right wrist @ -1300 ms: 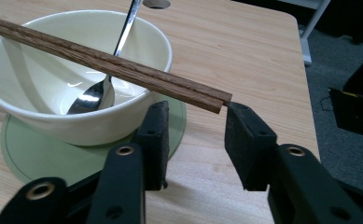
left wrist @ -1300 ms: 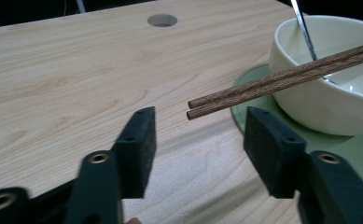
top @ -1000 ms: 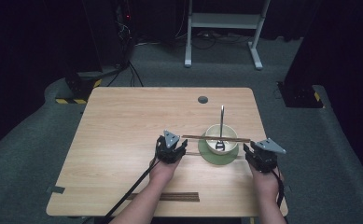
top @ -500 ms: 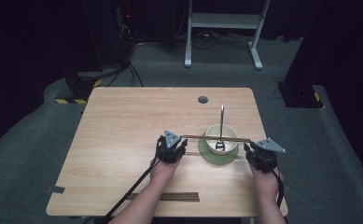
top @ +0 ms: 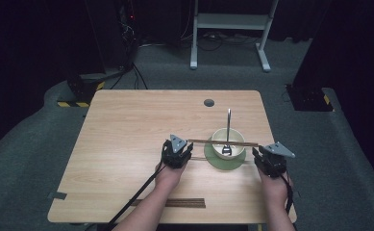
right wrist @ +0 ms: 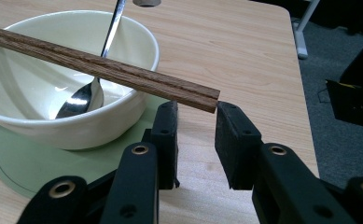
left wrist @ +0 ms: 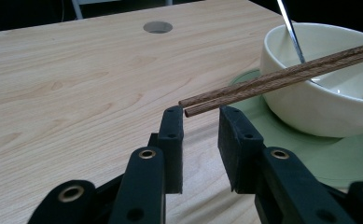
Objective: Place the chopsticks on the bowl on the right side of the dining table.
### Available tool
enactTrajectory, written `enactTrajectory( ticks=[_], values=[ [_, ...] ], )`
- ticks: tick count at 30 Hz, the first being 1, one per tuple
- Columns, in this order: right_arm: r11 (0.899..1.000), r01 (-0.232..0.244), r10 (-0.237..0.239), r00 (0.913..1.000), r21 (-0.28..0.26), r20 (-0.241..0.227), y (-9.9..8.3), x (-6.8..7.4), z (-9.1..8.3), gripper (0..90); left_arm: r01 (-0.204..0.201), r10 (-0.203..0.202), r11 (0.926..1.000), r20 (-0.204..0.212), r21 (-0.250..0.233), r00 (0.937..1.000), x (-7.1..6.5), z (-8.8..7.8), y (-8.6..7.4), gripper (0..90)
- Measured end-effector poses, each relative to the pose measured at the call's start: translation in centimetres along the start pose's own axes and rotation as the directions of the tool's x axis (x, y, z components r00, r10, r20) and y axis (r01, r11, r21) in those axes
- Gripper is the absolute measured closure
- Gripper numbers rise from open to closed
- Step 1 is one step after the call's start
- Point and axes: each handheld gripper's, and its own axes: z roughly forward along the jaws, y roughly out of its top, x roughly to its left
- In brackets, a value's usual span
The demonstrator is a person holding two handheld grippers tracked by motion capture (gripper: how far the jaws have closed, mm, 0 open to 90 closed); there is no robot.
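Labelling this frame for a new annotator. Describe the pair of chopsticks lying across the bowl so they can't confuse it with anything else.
On the wooden table, find the cream bowl on a green mat near the right edge. The chopsticks are two dark brown wooden sticks lying side by side across the bowl's rim, ends jutting past both sides. Unlike the other dark sticks lying flat by the near edge, these bridge the bowl, crossing a metal spoon.

Your chopsticks (right wrist: 100,70) are grainy matt wood, the bowl (right wrist: 39,116) glossy ceramic, the spoon (right wrist: 81,100) polished metal, the worktop (top: 127,130) smooth pale wood.
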Motion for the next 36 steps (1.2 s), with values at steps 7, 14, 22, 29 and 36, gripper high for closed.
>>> enactTrajectory(
  ticks=[7, 14, 22, 29, 36],
  values=[
    [1.0, -0.001, 0.001, 1.0, 0.003, 0.005, 0.03, -0.12, 0.19, 69.6, -0.002, 0.002, 1.0, -0.007, 0.004, 1.0, 0.17, 0.11, 0.0, 70.4],
    [1.0, -0.003, 0.003, 0.9999, 0.006, 0.01, 0.05, -0.23, 0.32, 70.1, -0.007, 0.007, 0.9999, -0.008, 0.008, 0.9999, 0.1, 0.24, -0.07, 70.4],
    [1.0, -0.002, 0.002, 0.9999, 0.004, 0.011, 0.09, -0.28, 0.44, 69.9, -0.007, 0.007, 0.9999, -0.014, 0.012, 0.9999, 0.17, 0.32, -0.09, 70.1],
    [1.0, 0.0, 0.0, 1.0, 0.004, 0.009, 0.1, -0.2, 0.37, 68.5, 0.0, 0.0, 1.0, -0.015, 0.009, 0.9999, 0.3, 0.21, 0.01, 68.7],
    [1.0, 0.002, -0.002, 1.0, 0.001, 0.006, 0.15, -0.05, 0.22, 62.9, -0.004, 0.004, 0.9999, -0.01, 0.012, 0.9999, 0.27, 0.16, 0.03, 63.9]
  ],
)
